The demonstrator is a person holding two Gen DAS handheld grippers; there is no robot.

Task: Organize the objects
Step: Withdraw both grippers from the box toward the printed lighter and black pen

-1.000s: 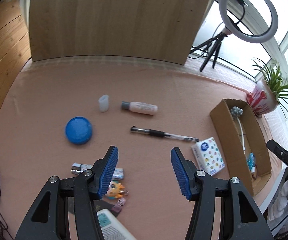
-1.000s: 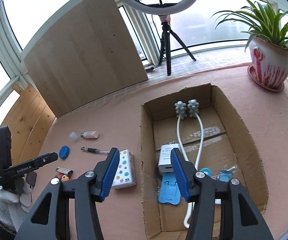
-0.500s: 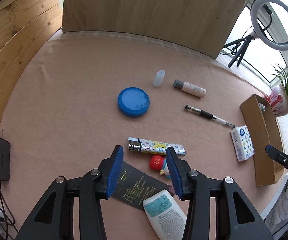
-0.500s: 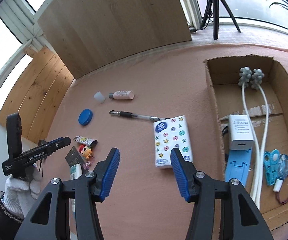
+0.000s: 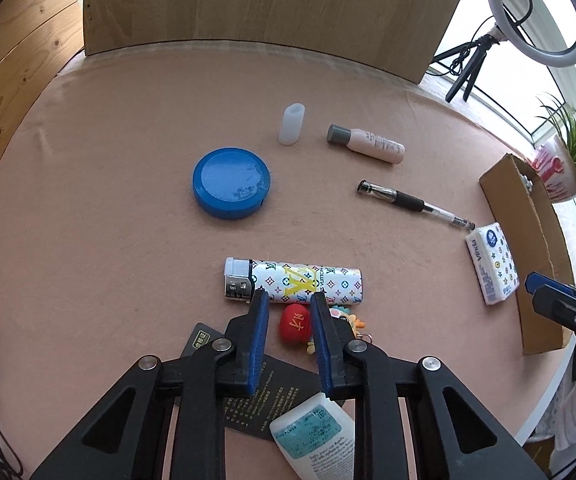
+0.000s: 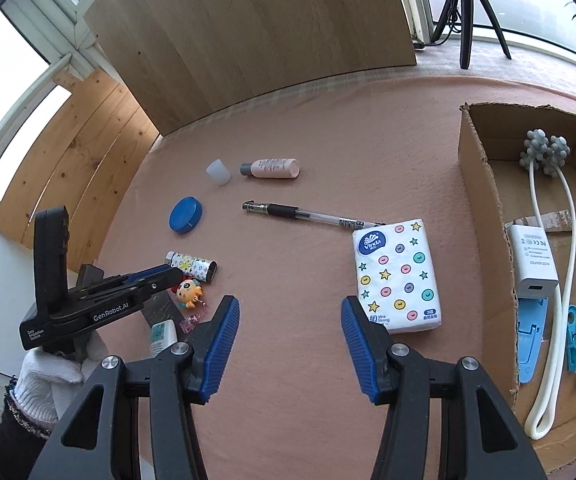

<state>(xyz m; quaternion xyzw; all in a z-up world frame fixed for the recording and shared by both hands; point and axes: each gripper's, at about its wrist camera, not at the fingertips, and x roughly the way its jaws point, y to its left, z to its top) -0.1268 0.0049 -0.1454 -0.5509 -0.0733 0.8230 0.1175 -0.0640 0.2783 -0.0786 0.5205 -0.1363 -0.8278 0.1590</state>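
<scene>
A small toy keychain with a red cap lies just below a patterned lighter. My left gripper straddles the toy, its jaws narrowed with a small gap still showing. In the right wrist view the toy sits by the left gripper tips. My right gripper hangs open over bare cloth, left of the tissue pack. A blue round tin, a pen, a small bottle and a translucent cap lie farther back.
A cardboard box on the right holds a white massager, a charger and blue items. A black card and a white tube lie under my left gripper. Potted plant and ring light stand behind.
My left gripper swung left and dropped toward the lighter and toy while its jaws narrowed. My right gripper moved left, away from the box, and stayed open.
</scene>
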